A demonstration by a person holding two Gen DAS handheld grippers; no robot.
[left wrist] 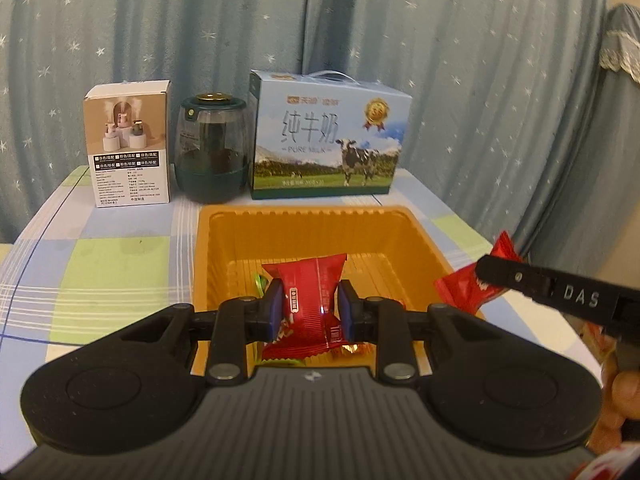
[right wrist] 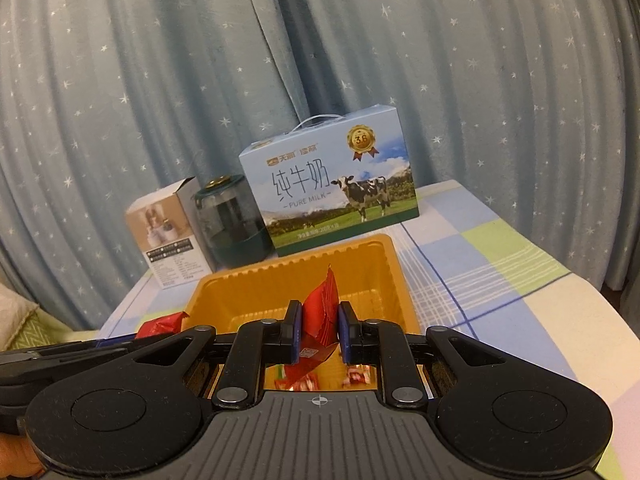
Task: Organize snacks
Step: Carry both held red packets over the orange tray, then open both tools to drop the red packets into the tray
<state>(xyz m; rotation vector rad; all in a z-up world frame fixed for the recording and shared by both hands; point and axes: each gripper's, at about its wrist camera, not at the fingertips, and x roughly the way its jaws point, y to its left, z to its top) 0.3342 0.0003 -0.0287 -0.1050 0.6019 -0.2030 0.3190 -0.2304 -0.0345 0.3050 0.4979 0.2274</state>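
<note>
The red wrapper is gleaming like glossy foil between matt black plastic fingers. The orange tray is showing smooth, shiny plastic (ribbed on the floor). At twelve o'clock, a cardboard milk box is looking printed, faintly satin.

A table covered by a checked cloth in pale blue, green and white carries everything. Along its far edge, against the curtain, stand three things in a row — a small white-and-tan product box on the left, a dark green translucent jar with a gold cap just beside it, and a blue milk carton printed with a cow. In front of the carton and jar sits an orange plastic tray — a few wrapped sweets lie on its ribbed floor
</note>
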